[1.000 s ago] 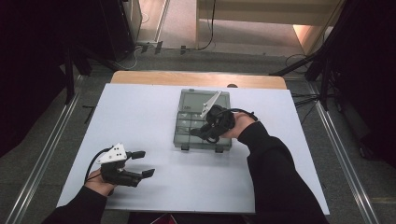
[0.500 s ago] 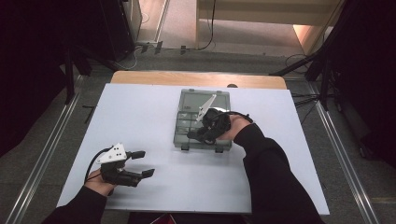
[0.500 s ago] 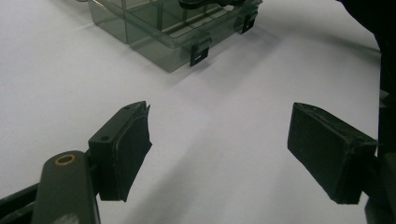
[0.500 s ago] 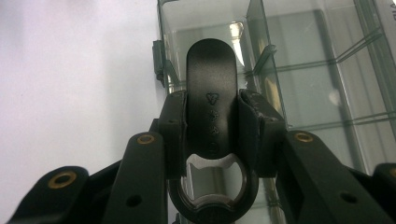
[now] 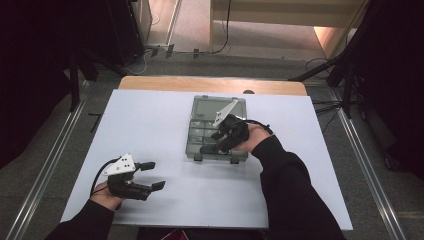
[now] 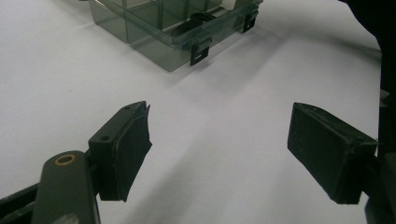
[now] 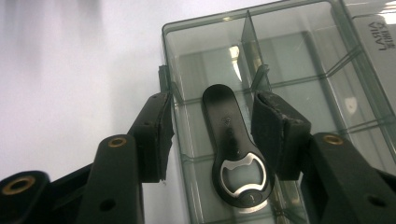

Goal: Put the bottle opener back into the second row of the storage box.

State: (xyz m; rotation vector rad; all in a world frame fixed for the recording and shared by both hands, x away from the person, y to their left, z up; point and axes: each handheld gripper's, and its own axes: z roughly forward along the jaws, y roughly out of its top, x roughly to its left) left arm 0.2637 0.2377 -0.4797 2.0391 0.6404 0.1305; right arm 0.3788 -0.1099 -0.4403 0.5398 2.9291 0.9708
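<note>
Right gripper view: black bottle opener [image 7: 233, 149] with silver mouth lies in the box [image 7: 299, 84]; right hand-held gripper [image 7: 212, 135], just opening, straddles it unclamped

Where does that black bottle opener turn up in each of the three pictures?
High view: inside the clear compartment box at table centre, its dark shape under the right gripper.
Left gripper view: the bottle opener is a dark shape in the box at top centre.
Right gripper view: centre, lying in a compartment between the open jaws, metal end nearest.
Shared landmark: the box's black front latches.
</note>
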